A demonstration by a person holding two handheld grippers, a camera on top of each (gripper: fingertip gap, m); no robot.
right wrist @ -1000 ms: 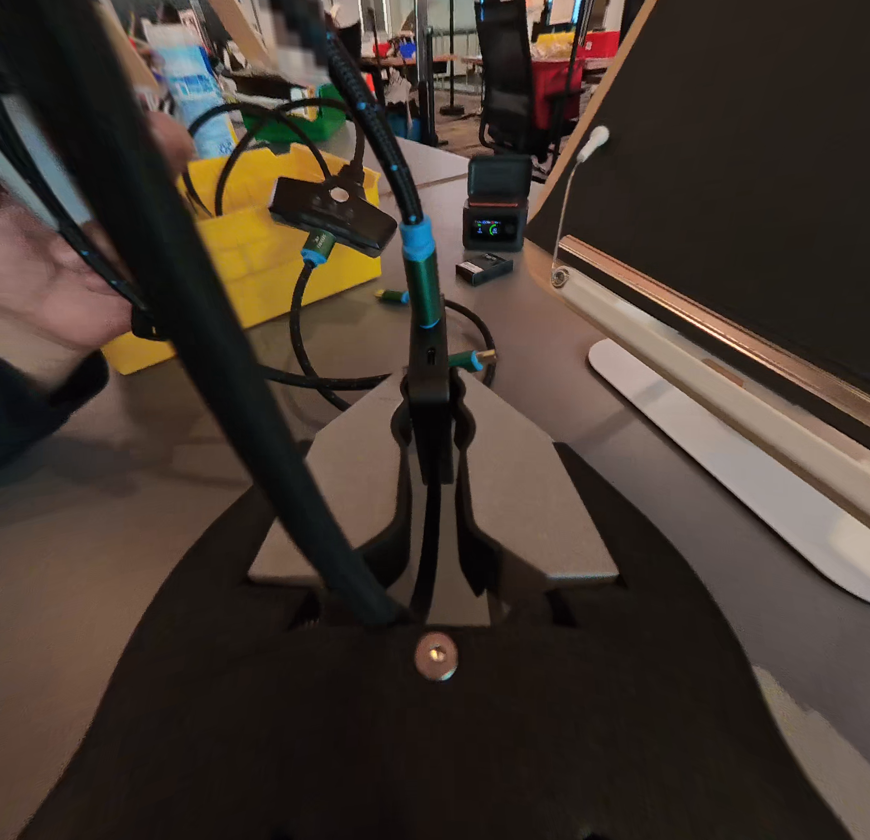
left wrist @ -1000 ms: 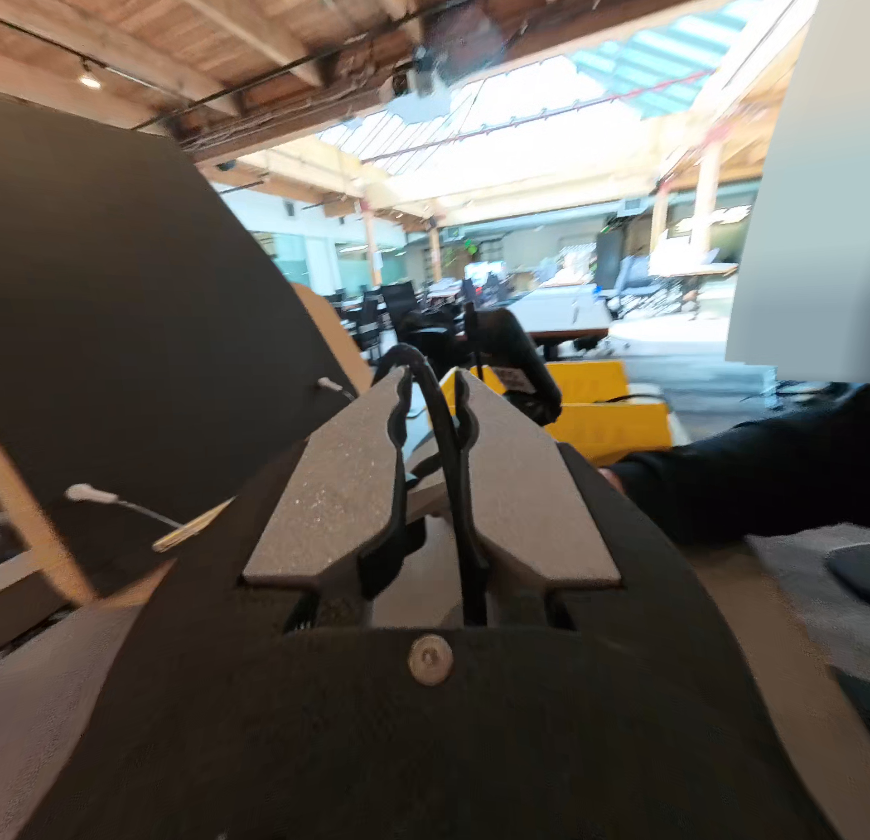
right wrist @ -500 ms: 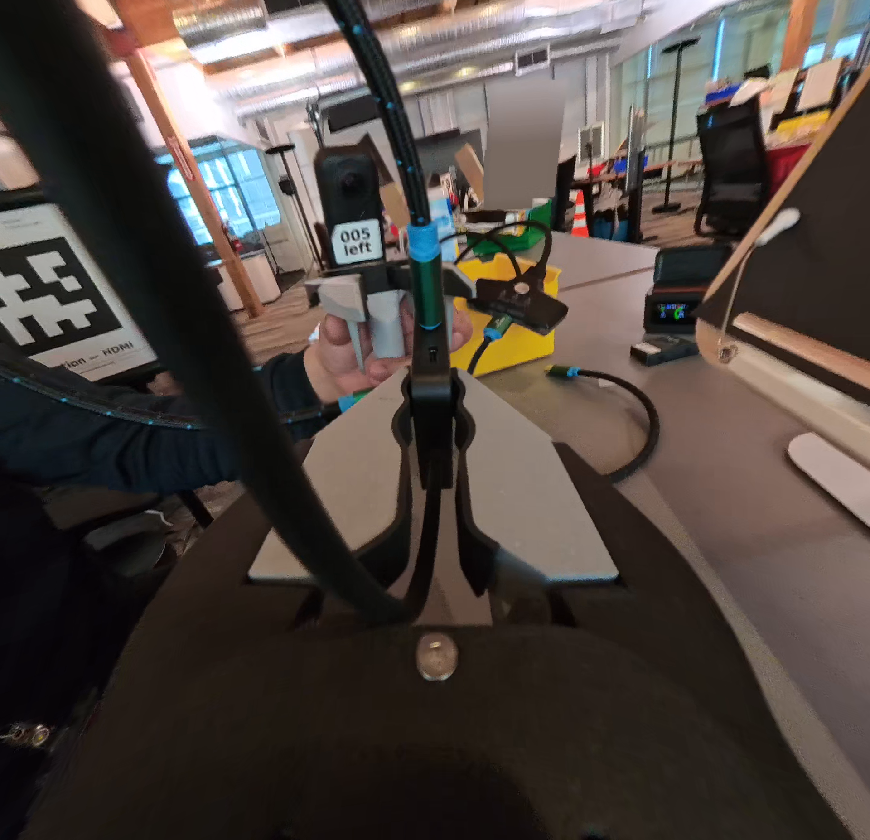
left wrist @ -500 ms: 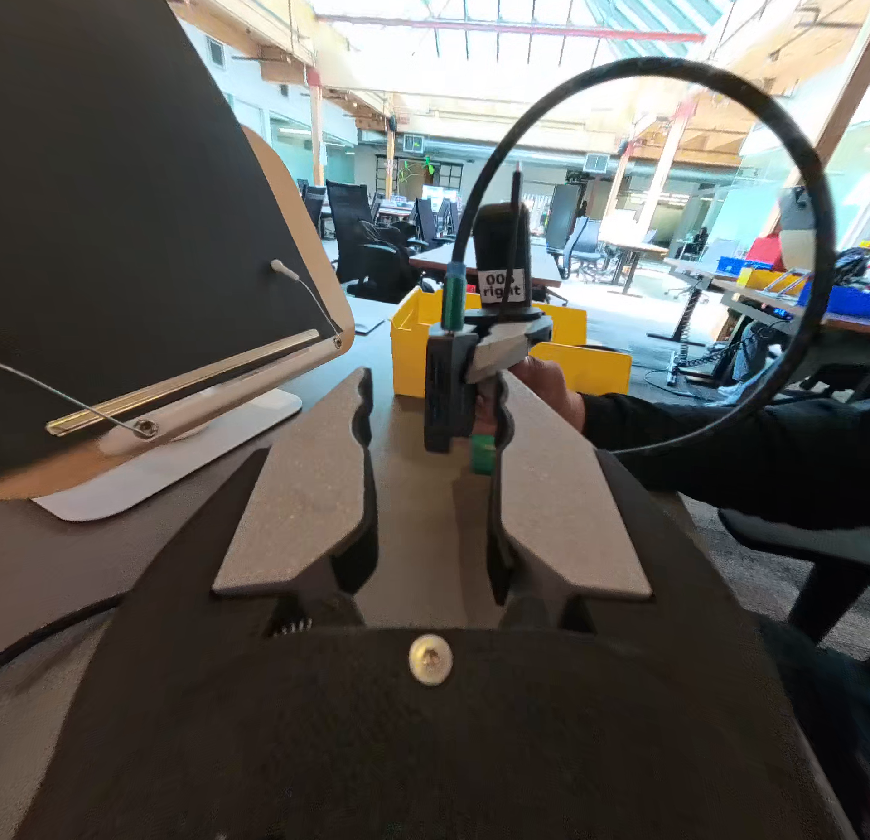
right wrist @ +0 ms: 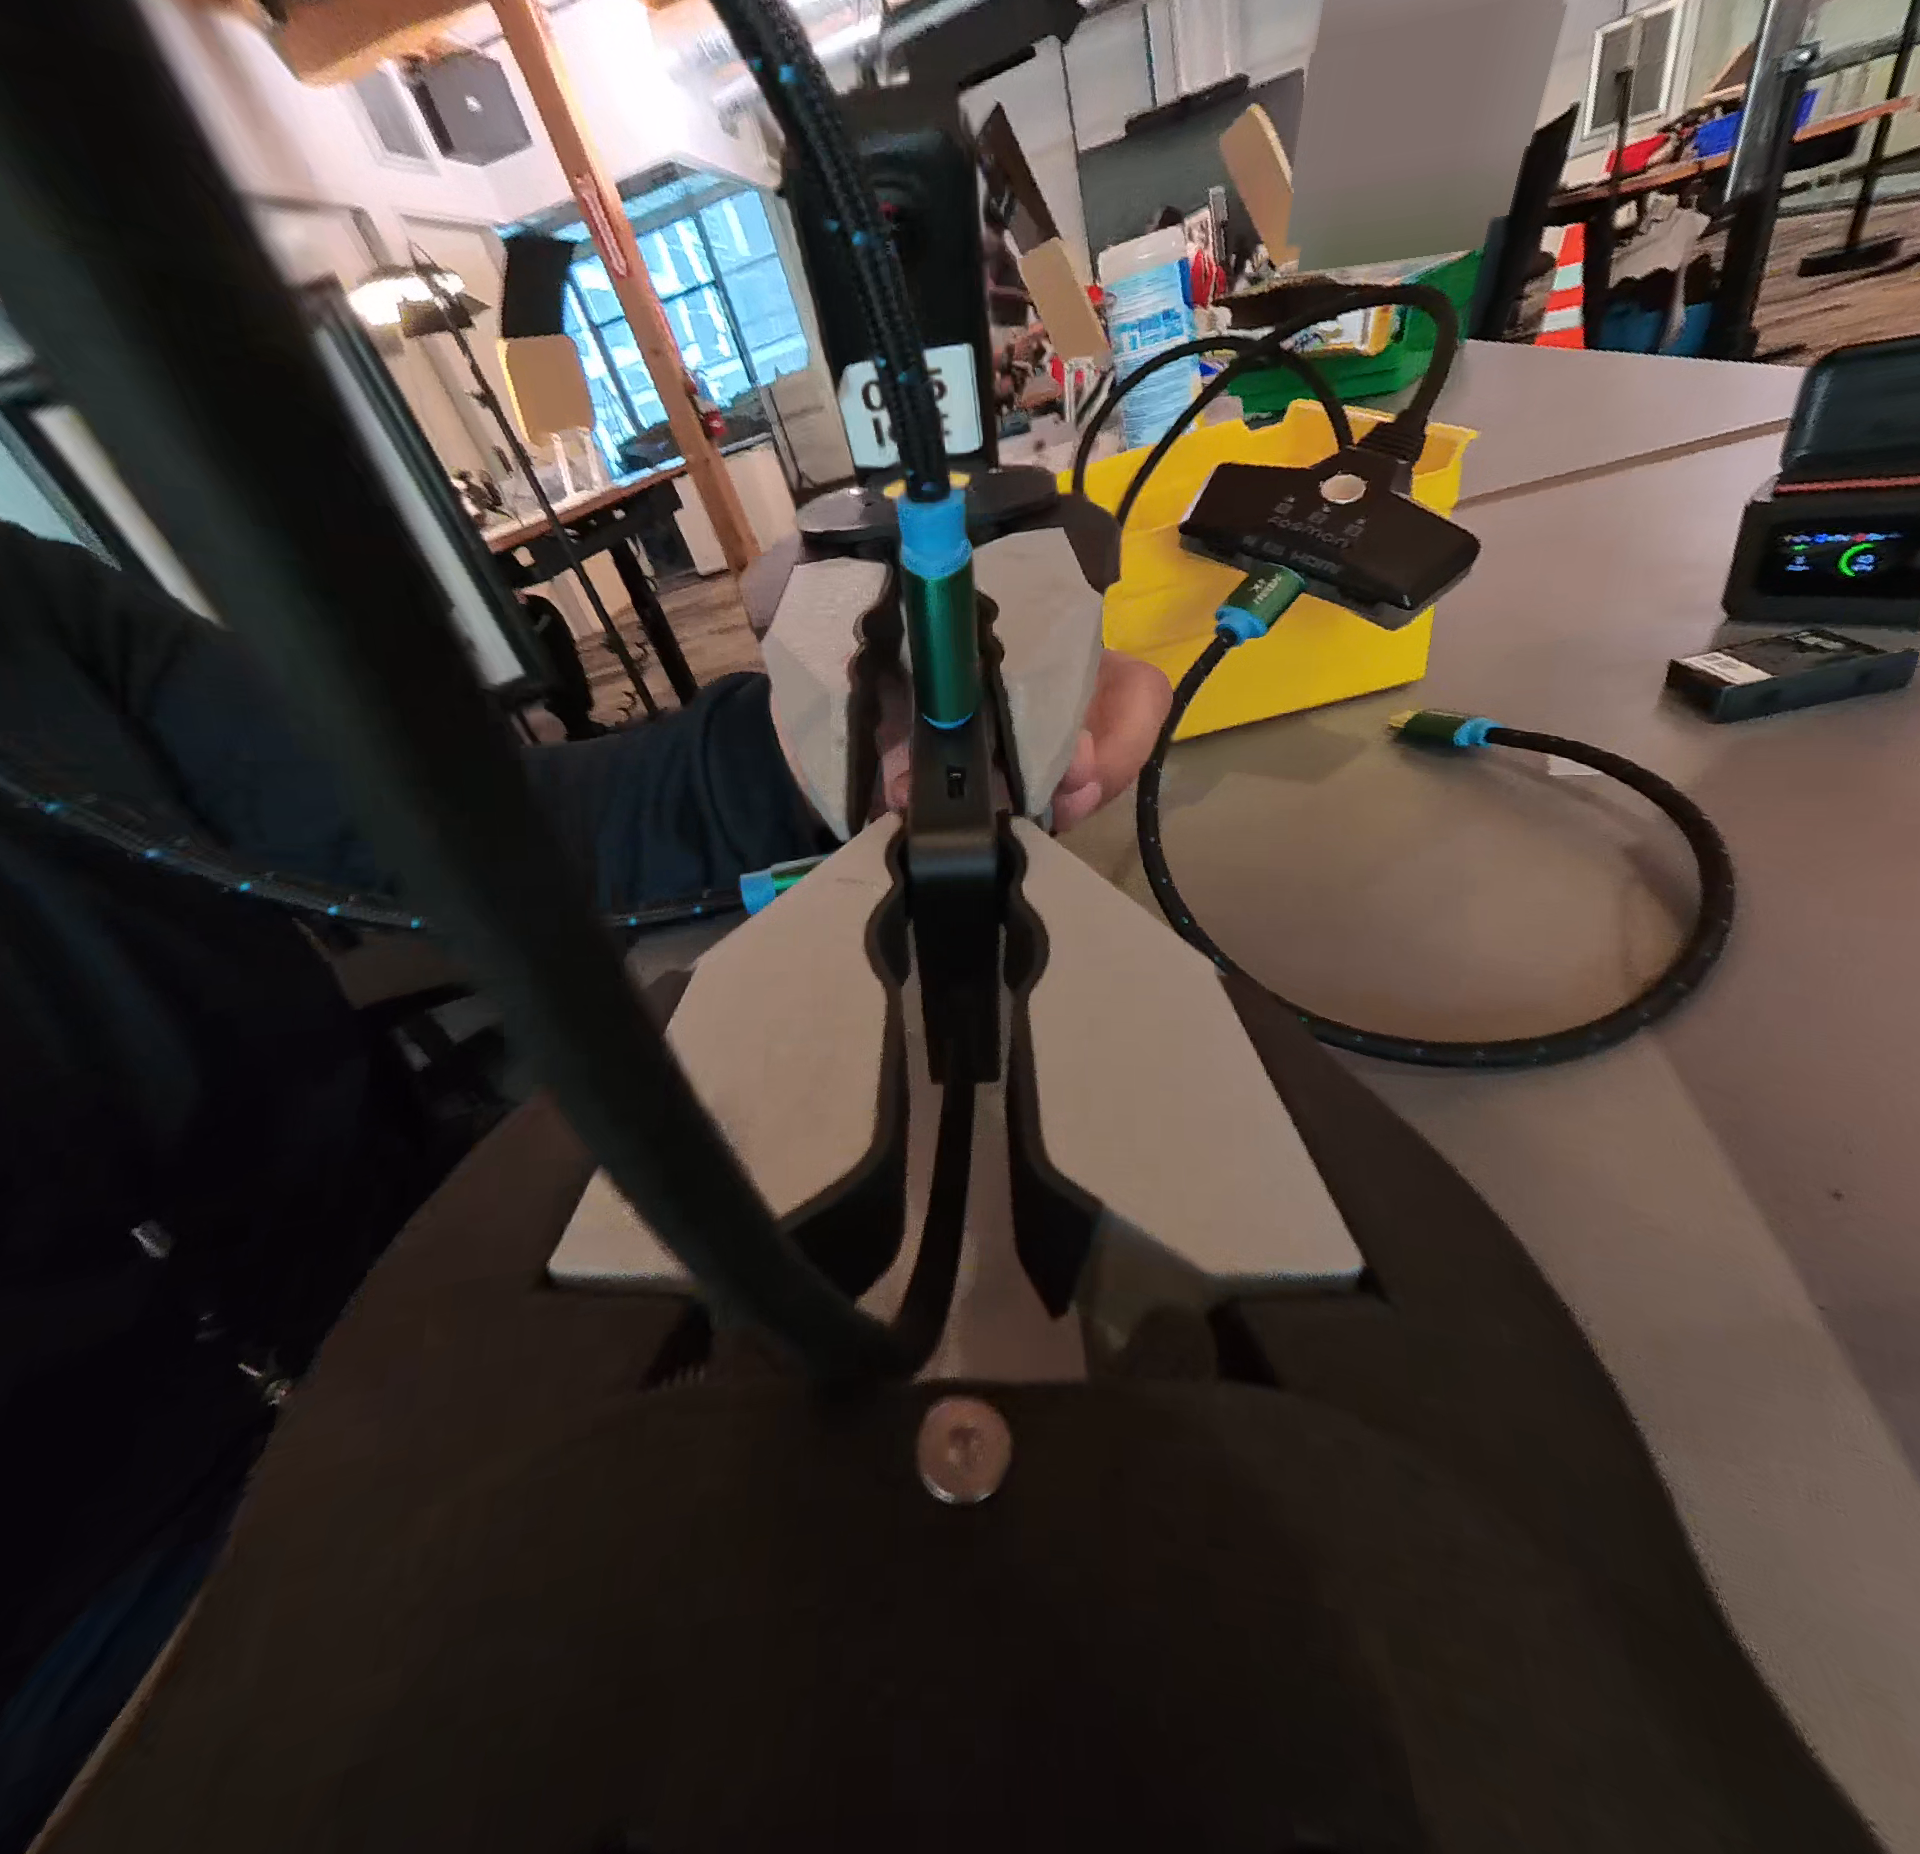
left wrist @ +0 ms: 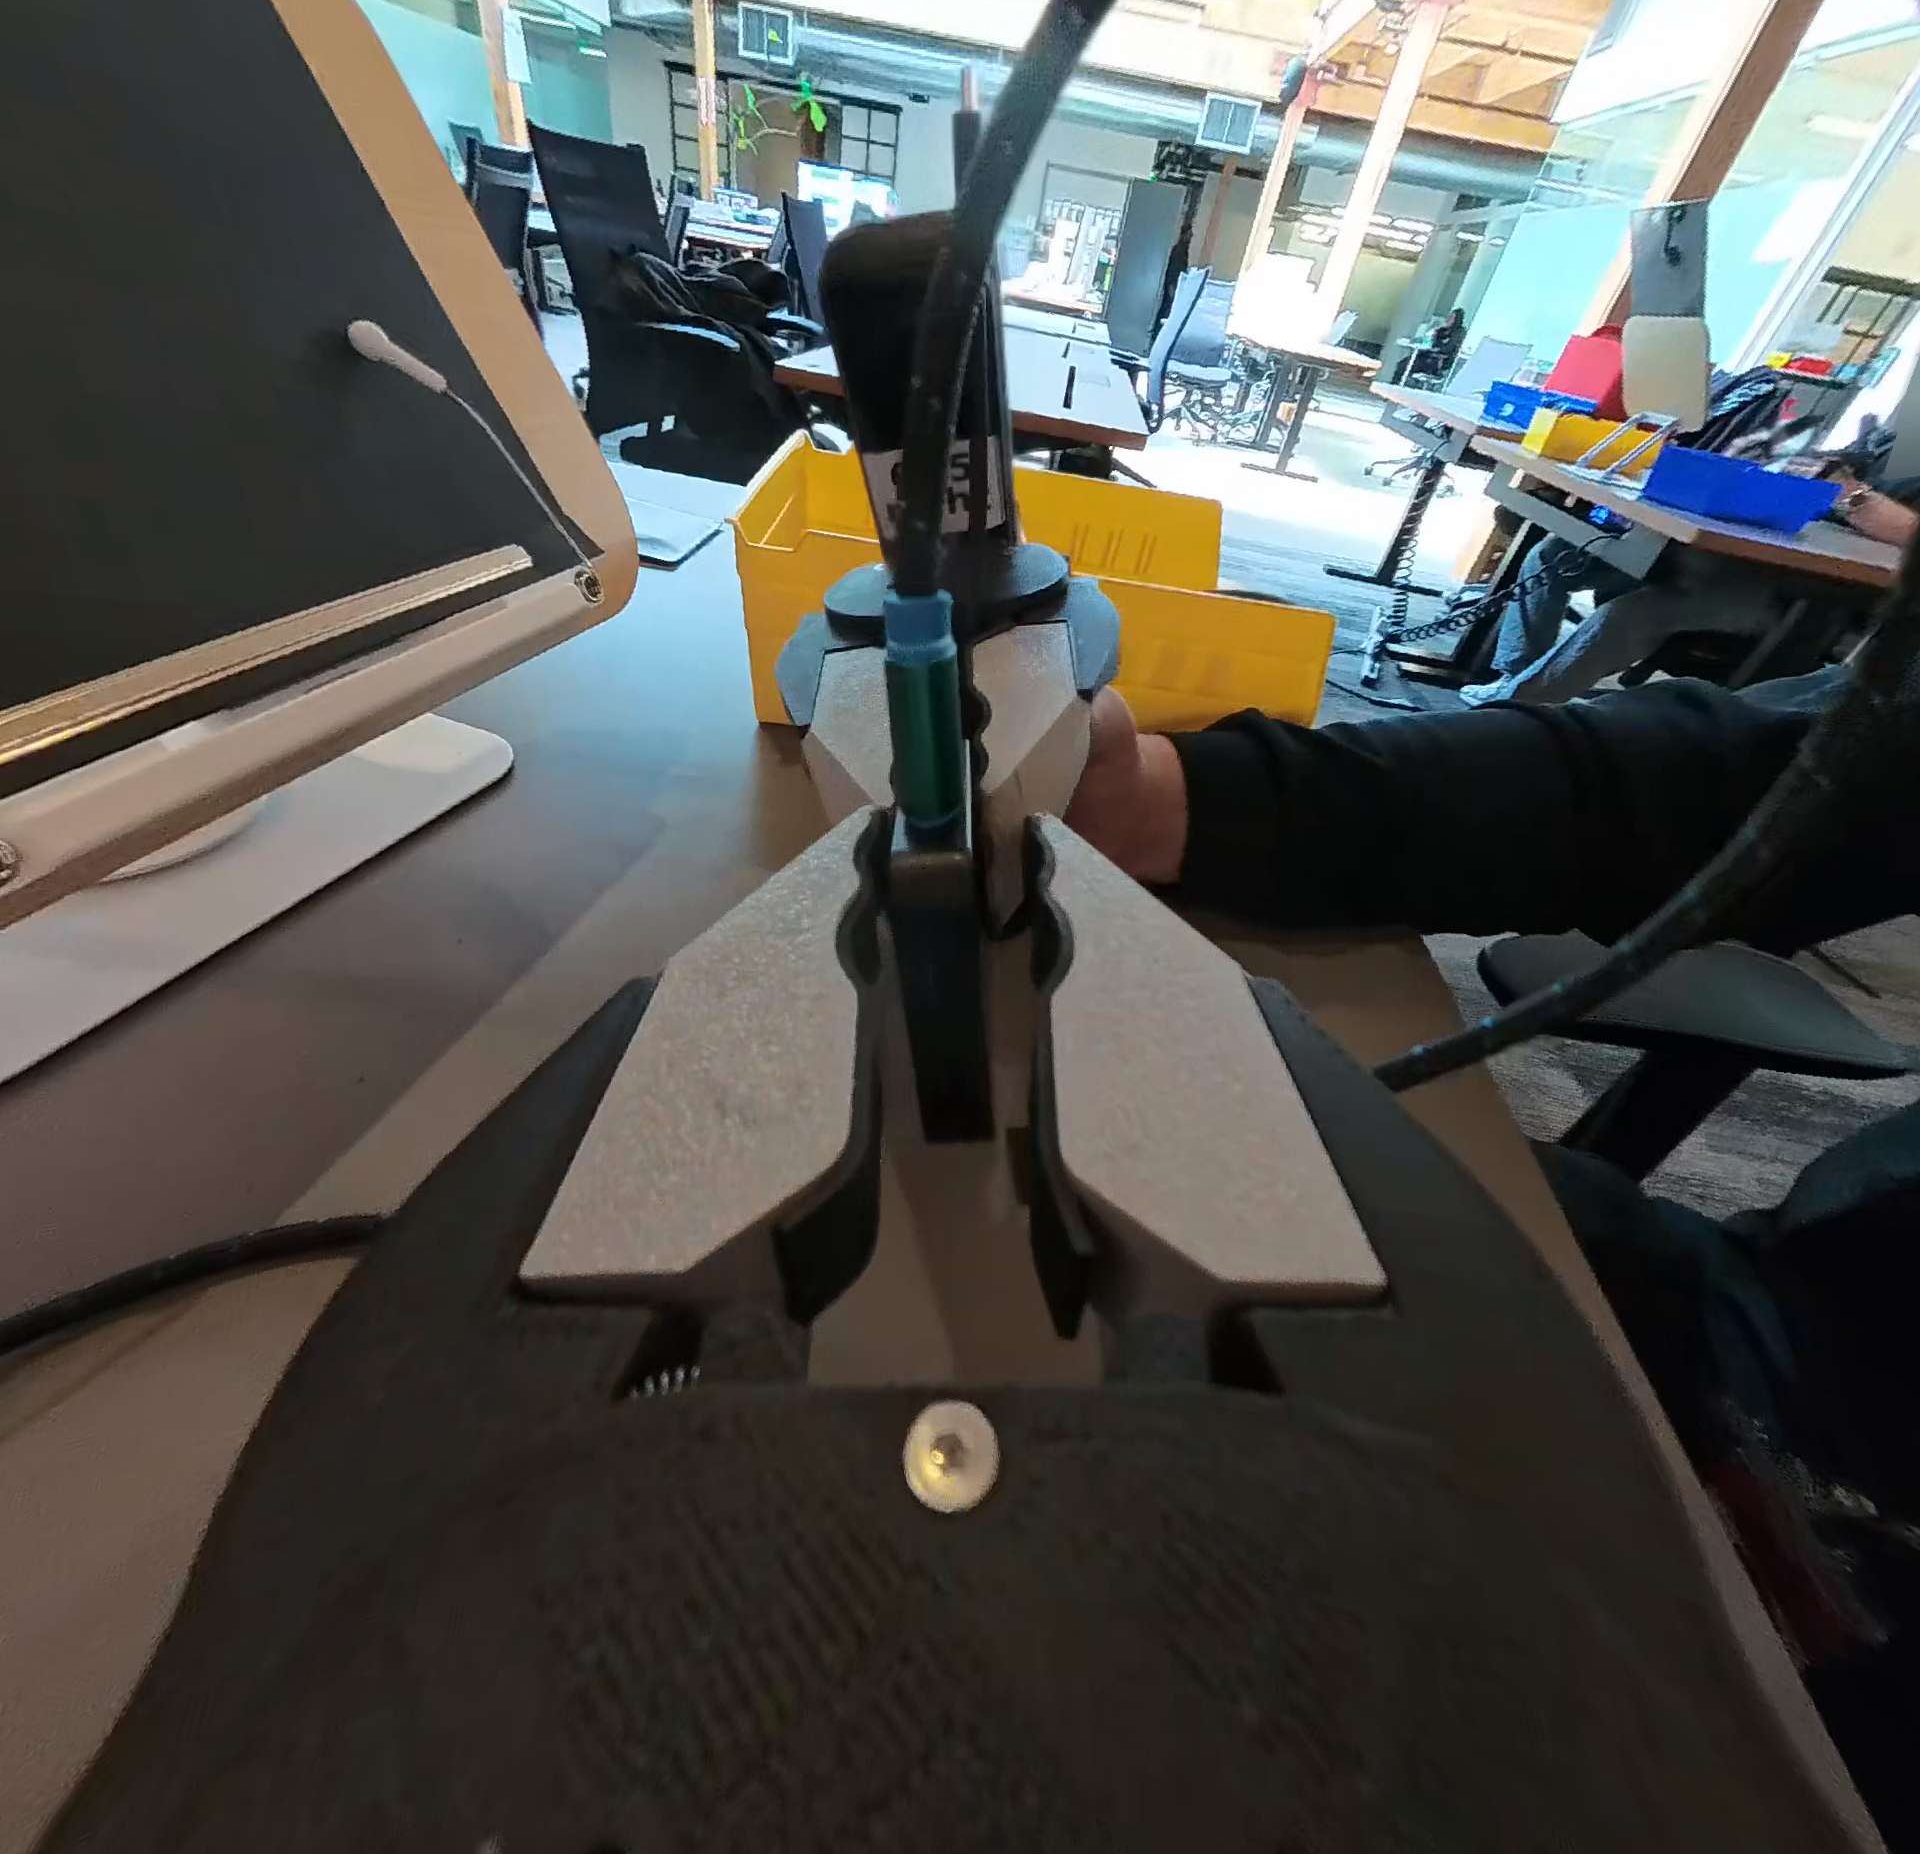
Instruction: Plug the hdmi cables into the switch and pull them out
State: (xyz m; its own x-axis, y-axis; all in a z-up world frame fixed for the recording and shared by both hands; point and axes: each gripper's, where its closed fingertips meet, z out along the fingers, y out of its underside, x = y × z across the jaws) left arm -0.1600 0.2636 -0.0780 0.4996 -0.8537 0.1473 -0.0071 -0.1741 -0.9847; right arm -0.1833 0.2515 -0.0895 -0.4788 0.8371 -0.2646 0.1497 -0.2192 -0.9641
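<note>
**Inspector:** Report the right tongs (right wrist: 953, 833).

**Assistant:** Closed on the black switch (right wrist: 951, 931). It is held edge-on between both fingertips, above the counter (right wrist: 1558, 1129). The switch's own thick black lead runs back between the fingers toward the tool body.

**Inspector:** And the cable?

**Assistant:** A green plug (right wrist: 940, 651) with a blue collar is seated in the upper end of the switch. Its braided cable (right wrist: 862, 204) rises out of frame.

**Inspector:** Left tongs (left wrist: 954, 848)?

**Assistant:** They face the right tongs and straddle the same switch from the opposite side. They are parted, not clamped. The left finger lies against the switch body, and a clear gap shows on the right-finger side.

**Inspector:** Anything else on the counter?

**Assistant:** A second switch (right wrist: 1340, 547) rests on the rim of a yellow bin (right wrist: 1299, 672), with another green plug (right wrist: 1262, 594) inserted in it. That cable (right wrist: 1455, 1053) loops across the counter and ends in a loose plug (right wrist: 1439, 729). A black unit with a lit screen (right wrist: 1839, 557) stands at the far right, with a small black block (right wrist: 1787, 672) just beside it.
</note>
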